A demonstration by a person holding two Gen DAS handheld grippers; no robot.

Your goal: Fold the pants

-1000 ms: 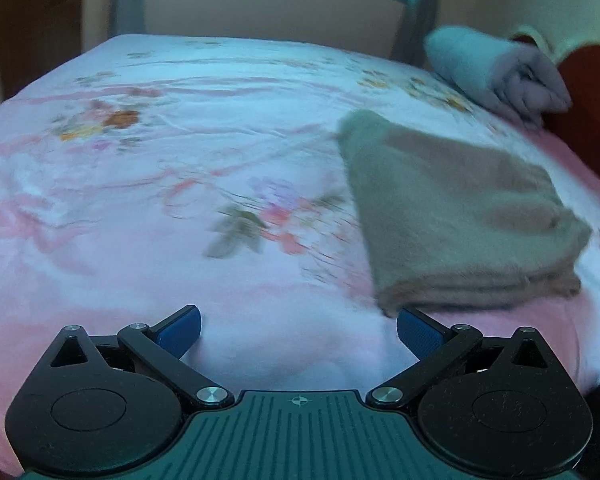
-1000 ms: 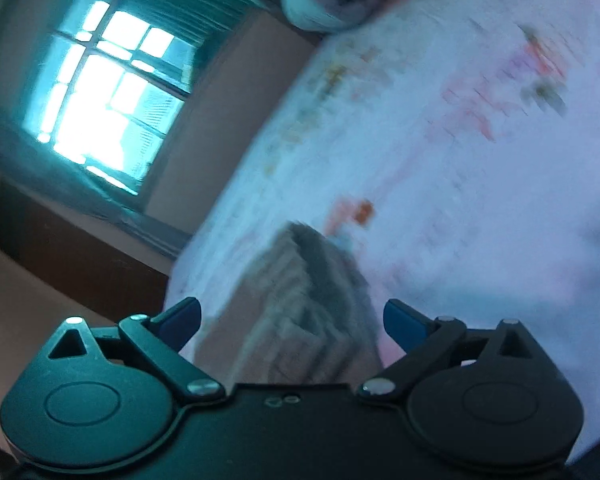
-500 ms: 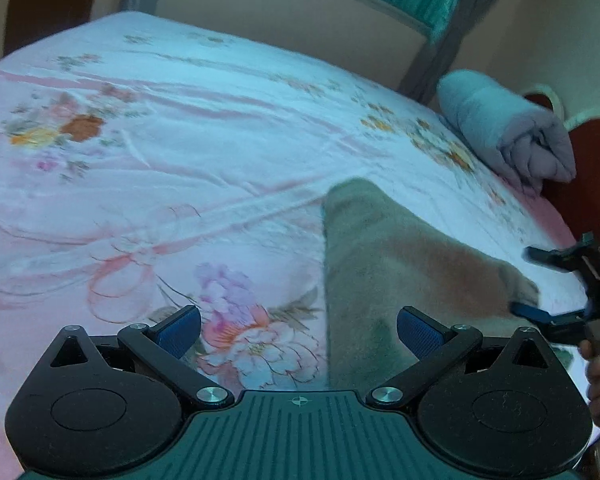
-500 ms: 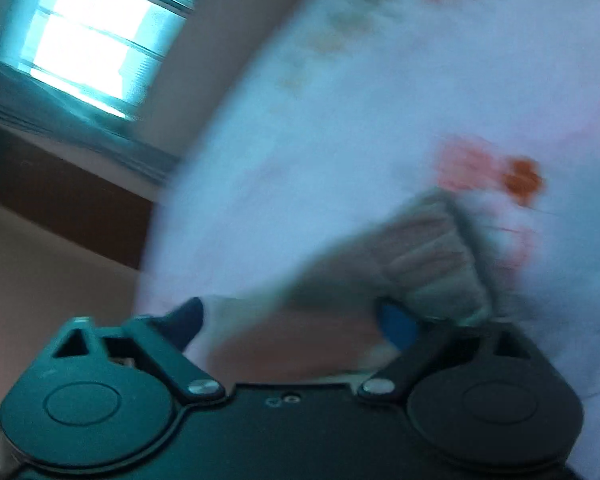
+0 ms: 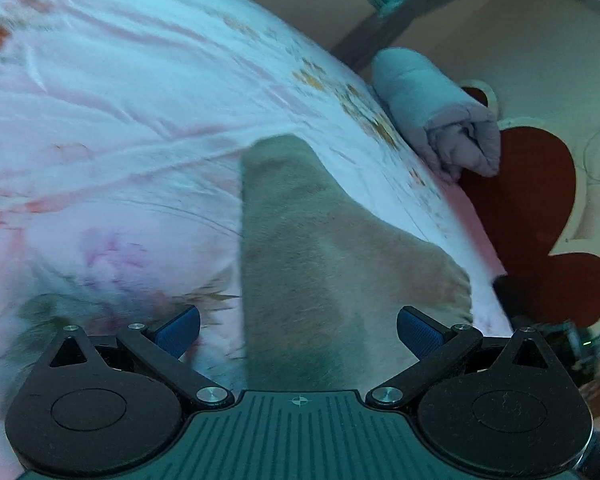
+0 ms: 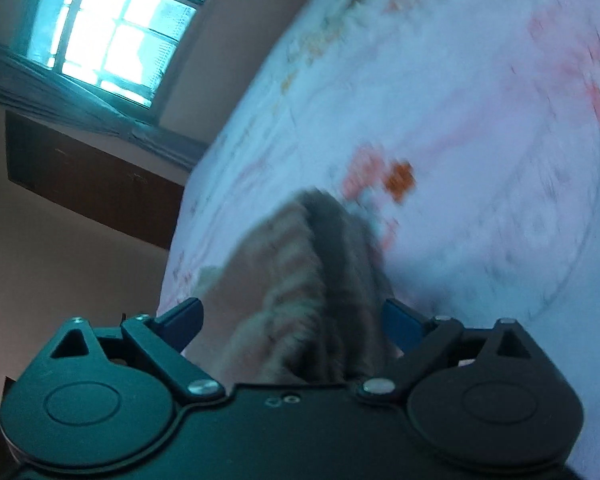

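The folded grey-brown pants (image 5: pixel 320 260) lie on the floral bed sheet (image 5: pixel 120 140). My left gripper (image 5: pixel 298 320) hovers over their near end, open, with the cloth showing between its blue fingertips but not pinched. In the right wrist view the pants (image 6: pixel 300 248) appear as a stack of folded layers seen edge-on. My right gripper (image 6: pixel 294 314) straddles that stack, and its jaws are opening, the pads standing clear of the cloth on both sides. Both views are blurred by motion.
A rolled grey blanket (image 5: pixel 440 120) lies at the bed's far right edge beside a red flower-shaped headboard (image 5: pixel 532 200). A bright window (image 6: pixel 112 28) and a dark wooden panel (image 6: pixel 92 176) stand beyond the bed. The sheet (image 6: pixel 480 120) stretches wide around the pants.
My left gripper has swung in over the pants, which now fill the space between its fingers. The right gripper's jaws narrowed around the folded stack and have spread again; it has left the left wrist view.
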